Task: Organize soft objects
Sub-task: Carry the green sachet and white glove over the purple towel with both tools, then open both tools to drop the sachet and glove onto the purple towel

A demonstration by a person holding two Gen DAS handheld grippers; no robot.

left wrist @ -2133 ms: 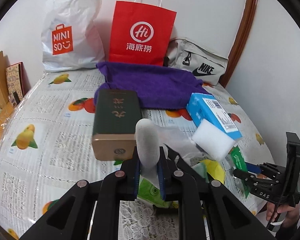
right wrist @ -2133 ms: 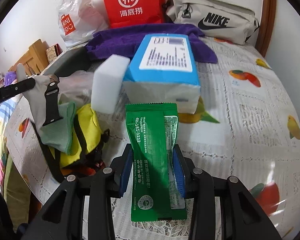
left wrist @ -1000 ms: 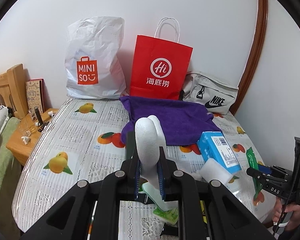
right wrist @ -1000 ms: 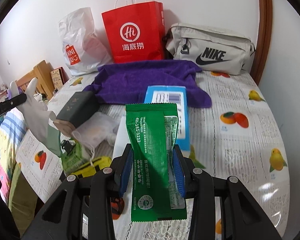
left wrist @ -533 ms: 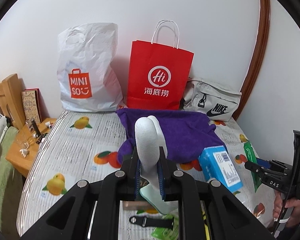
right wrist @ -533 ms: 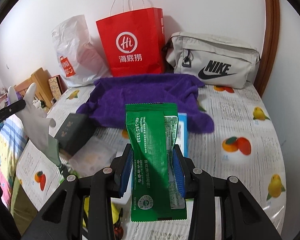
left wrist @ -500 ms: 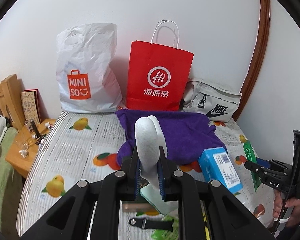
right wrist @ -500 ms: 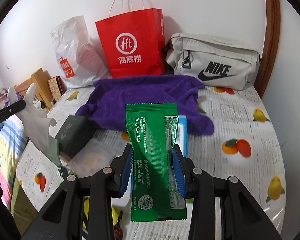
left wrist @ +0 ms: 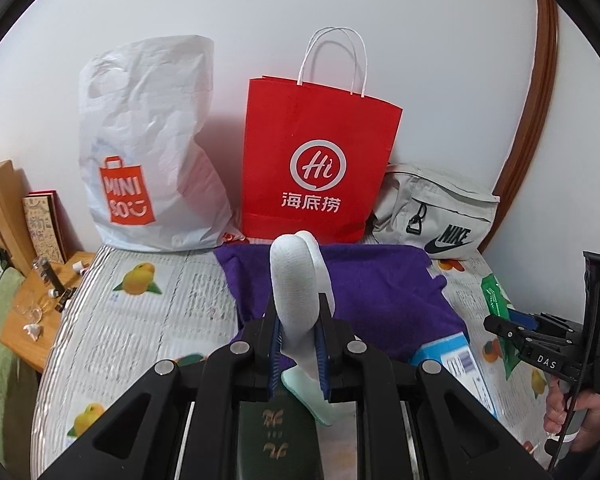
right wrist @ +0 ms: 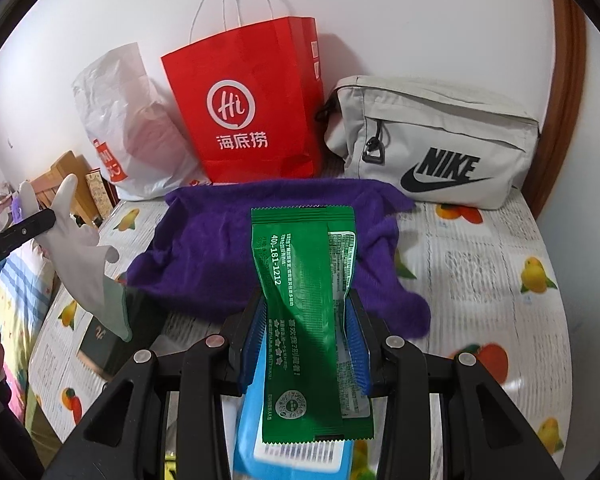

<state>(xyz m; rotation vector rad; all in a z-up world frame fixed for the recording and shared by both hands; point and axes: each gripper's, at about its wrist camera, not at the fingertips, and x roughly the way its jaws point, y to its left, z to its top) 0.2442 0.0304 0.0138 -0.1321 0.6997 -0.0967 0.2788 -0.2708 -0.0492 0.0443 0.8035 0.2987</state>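
Left gripper (left wrist: 298, 344) clamped on white glove (left wrist: 298, 292), fingers poking far. Right gripper (right wrist: 306, 344) pinching green packet (right wrist: 314, 320) upright, purple towel (right wrist: 212, 252) just beyond.

The red paper bag (left wrist: 320, 160) carries a white circle logo, white characters and white cord handles. Left of the red bag slumps a white plastic bag (left wrist: 148, 140) with an orange panel and white letters. Right of it lies a pale grey pouch (right wrist: 432, 136) with a black logo. In front of it spreads a plain purple towel (right wrist: 220, 256) on a white bed cover (left wrist: 148, 320) printed with grey text and orange and yellow fruit. Nearer are a white glove (left wrist: 300, 292) with a mint-green cuff and a green packet (right wrist: 312, 320) with white print.
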